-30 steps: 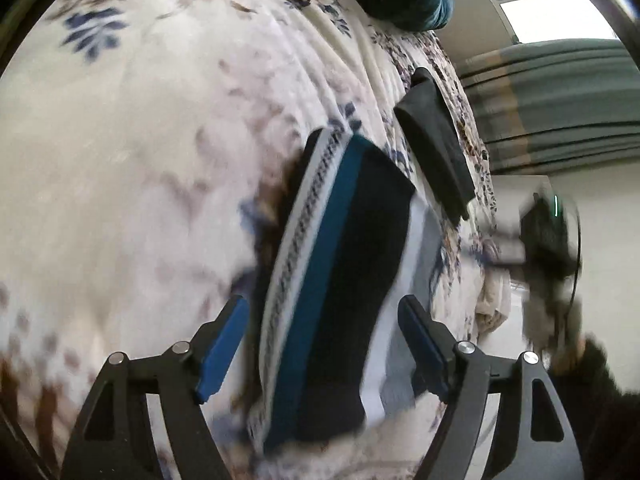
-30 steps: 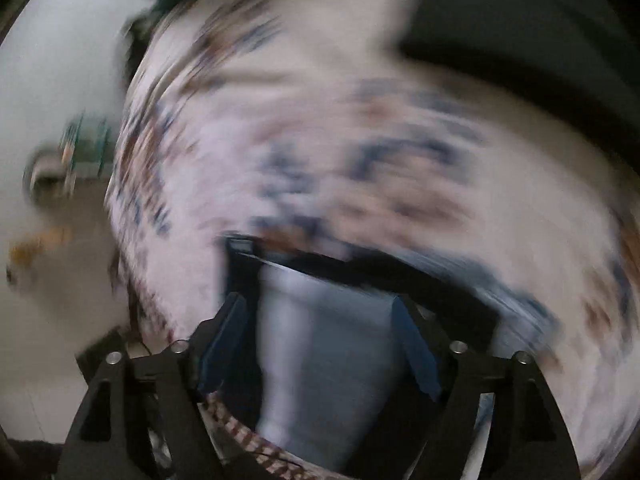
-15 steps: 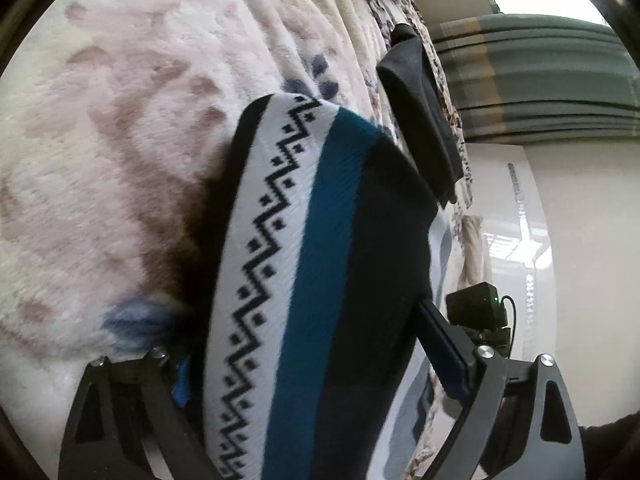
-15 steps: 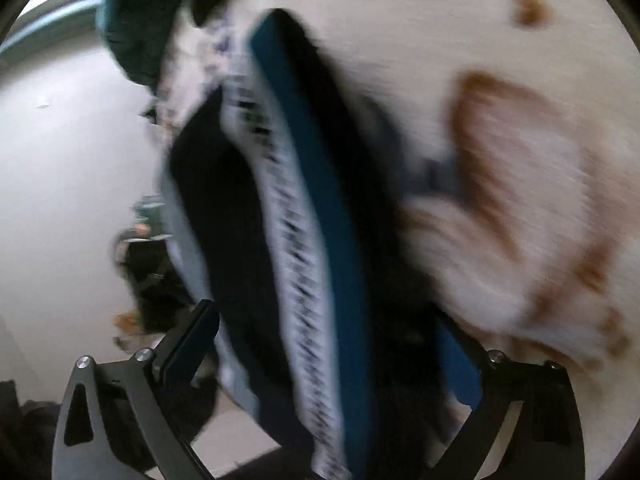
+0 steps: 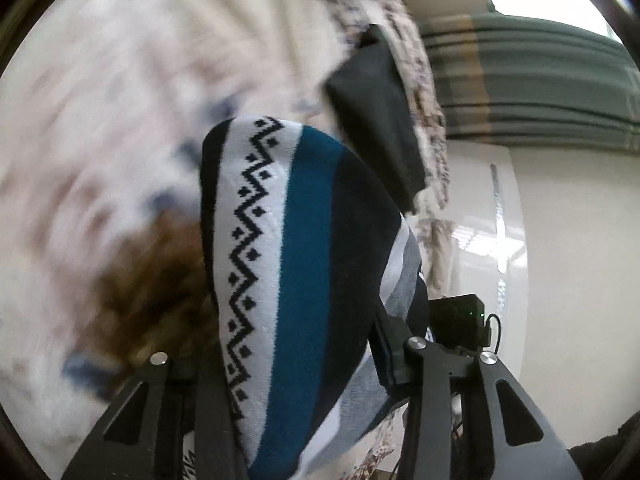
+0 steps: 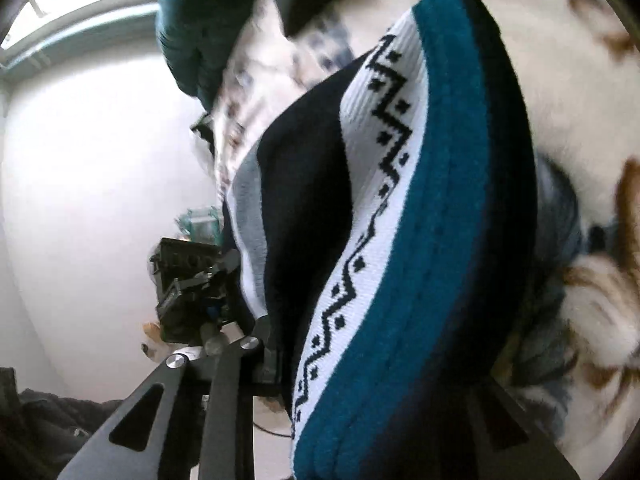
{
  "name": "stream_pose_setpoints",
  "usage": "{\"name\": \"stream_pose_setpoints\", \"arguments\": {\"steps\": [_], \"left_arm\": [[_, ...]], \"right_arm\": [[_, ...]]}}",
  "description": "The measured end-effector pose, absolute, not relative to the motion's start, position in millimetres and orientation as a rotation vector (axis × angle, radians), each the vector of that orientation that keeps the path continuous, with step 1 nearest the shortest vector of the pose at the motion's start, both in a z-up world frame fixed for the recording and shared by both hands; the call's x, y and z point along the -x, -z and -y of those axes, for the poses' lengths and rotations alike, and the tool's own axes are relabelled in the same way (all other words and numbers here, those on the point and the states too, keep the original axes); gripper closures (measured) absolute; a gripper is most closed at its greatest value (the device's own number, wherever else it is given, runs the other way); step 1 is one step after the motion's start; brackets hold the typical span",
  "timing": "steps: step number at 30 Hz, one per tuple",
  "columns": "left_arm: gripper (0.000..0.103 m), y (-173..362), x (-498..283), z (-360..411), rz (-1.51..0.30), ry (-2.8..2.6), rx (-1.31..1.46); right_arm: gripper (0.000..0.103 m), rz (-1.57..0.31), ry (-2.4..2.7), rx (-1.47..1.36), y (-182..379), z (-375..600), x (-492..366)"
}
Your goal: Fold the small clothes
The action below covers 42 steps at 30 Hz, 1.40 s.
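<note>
A small knitted garment (image 5: pixel 304 264) with black, white zigzag, teal and grey stripes fills both wrist views; it also shows in the right wrist view (image 6: pixel 400 220). My left gripper (image 5: pixel 296 364) is shut on one end of it, the fabric bulging between the jaws. My right gripper (image 6: pixel 372 364) is shut on the other end, and the cloth hides its fingertips. The garment is lifted off the floral fleece blanket (image 5: pixel 120 100). The other gripper shows at the garment's far end in each view (image 6: pixel 188 296).
A folded black garment (image 5: pixel 376 120) lies on the blanket near its far edge. A dark teal bundle (image 6: pixel 204 20) sits at the head of the bed. Green curtains (image 5: pixel 540 80) and a white wall lie beyond the bed edge.
Both grippers came down over the striped garment, closed on its two ends and lifted it off the blanket. The views have tilted and the background is blurred by motion.
</note>
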<state>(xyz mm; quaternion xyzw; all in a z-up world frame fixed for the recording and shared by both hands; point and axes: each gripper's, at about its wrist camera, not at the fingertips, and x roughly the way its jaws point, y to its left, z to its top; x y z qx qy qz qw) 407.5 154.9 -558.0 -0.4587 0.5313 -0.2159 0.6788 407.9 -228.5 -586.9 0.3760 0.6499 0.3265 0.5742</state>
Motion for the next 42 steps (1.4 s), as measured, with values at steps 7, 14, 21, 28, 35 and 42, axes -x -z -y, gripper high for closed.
{"name": "stream_pose_setpoints", "arguments": {"steps": [7, 14, 21, 28, 35, 42], "left_arm": [[0.066, 494, -533, -112, -1.133, 0.612, 0.920], [0.066, 476, -692, -66, -1.095, 0.679, 0.833], [0.065, 544, -793, -49, -1.238, 0.595, 0.739], [0.062, 551, -785, -56, -1.242, 0.596, 0.742], [0.029, 487, -747, -37, -1.092, 0.322, 0.314], [0.000, 444, -693, -22, -1.036, 0.118, 0.117]], "right_arm": [[0.078, -1.365, -0.675, -0.907, 525, 270, -476], [0.078, -1.256, -0.589, -0.892, 491, 309, -604], [0.078, -1.338, -0.457, -0.802, 537, 324, -713], [0.061, -1.456, -0.385, -0.719, 570, 318, -745], [0.010, -1.389, -0.063, -0.232, 514, 305, -718], [0.000, -1.266, 0.186, -0.008, 465, 293, -635]]}}
